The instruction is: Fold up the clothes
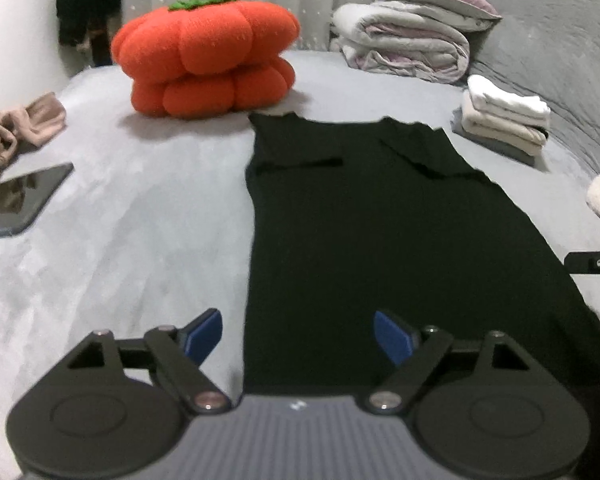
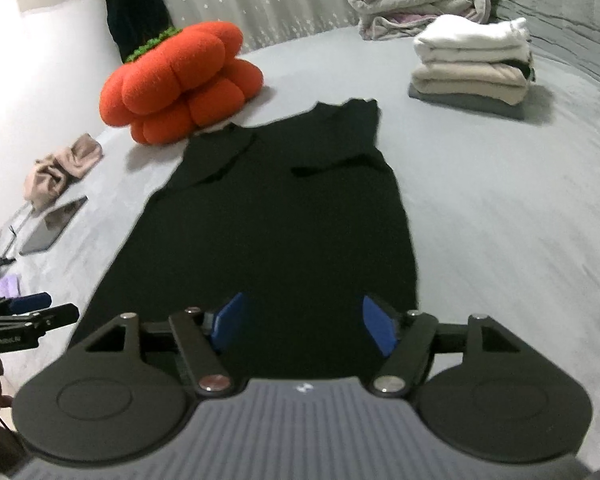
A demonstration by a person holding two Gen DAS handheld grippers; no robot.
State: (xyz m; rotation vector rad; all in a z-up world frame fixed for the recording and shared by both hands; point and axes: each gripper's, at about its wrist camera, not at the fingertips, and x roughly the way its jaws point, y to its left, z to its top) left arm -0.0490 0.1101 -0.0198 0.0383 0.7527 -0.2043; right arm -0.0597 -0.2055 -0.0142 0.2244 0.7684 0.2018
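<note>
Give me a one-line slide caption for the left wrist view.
Open left gripper over the near hem of a black garment laid flat on the grey bed.

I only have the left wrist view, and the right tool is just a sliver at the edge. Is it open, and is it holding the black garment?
Observer: The right tool is open with nothing between its pads. The garment lies flat beneath it.
Operator: Which part is it over?
Observer: The near hem, close to the right corner.
Operator: Anything near the tablet I can't see?
Observer: A lilac cloth lies on the near side of the tablet.
</note>
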